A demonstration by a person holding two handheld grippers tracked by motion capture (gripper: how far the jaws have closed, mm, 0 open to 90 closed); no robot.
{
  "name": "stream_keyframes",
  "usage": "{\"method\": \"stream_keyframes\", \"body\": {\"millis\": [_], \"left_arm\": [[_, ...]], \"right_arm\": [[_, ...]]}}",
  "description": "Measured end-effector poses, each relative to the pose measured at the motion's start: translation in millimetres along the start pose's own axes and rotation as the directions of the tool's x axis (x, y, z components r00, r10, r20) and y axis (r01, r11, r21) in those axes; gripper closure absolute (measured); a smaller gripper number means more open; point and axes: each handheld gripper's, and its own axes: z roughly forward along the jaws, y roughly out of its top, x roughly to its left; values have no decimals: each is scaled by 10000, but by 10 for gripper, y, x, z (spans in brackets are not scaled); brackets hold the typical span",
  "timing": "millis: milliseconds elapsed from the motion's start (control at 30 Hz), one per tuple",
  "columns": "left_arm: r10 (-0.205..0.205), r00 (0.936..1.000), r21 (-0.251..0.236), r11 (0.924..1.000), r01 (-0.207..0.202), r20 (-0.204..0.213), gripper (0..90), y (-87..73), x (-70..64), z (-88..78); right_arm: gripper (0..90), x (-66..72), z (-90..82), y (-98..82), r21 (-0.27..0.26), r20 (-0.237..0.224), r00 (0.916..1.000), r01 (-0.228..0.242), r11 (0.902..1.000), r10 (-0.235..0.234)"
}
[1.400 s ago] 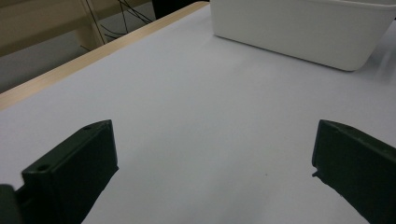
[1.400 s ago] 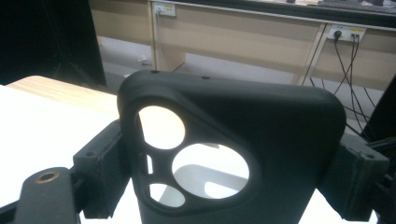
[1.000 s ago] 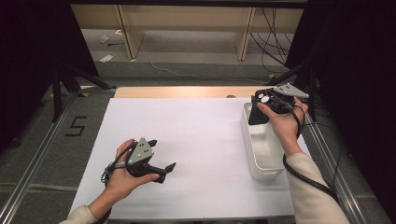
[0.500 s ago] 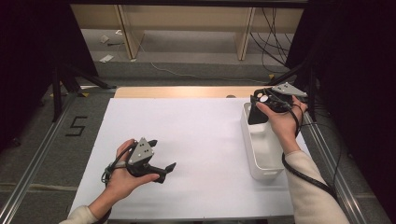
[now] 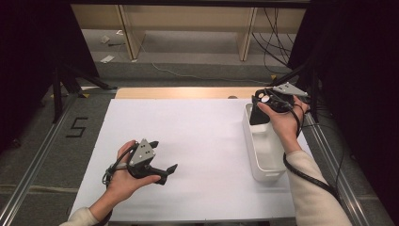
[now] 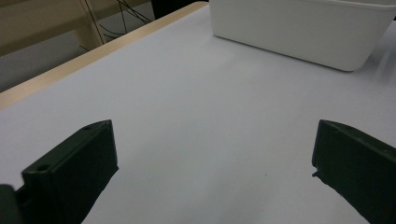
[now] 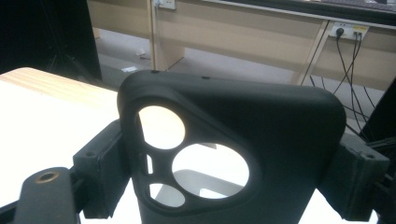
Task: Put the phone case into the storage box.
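Note:
A black phone case [image 7: 261,112] with round camera cut-outs stands upright between the jaws of my right gripper [image 7: 229,172], which is shut on its two sides. In the high view that gripper [image 5: 264,104] holds the case [image 5: 258,116] just above the far end of a white bin [image 5: 258,162] at the table's right. My left gripper [image 5: 164,155] rests low over the white table cover [image 5: 197,136] at the front left. Its jaws stand wide apart with nothing between them, and the left gripper view [image 6: 215,163] confirms this.
The white bin [image 6: 299,32] lies ahead of the left gripper. A wooden strip [image 5: 179,92] edges the table's far side. Metal rails [image 5: 37,160] run along both sides. Shelving and cables [image 5: 273,28] stand on the floor beyond.

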Motion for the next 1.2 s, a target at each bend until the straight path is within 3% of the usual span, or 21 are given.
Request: {"method": "stream_keyframes", "body": {"millis": [1200], "left_arm": [[-26,10000,18,10000,26,26,0,-4,0,6]], "right_arm": [[163,-23,132,-6,223,19,10000,19,9997,-19]]}}
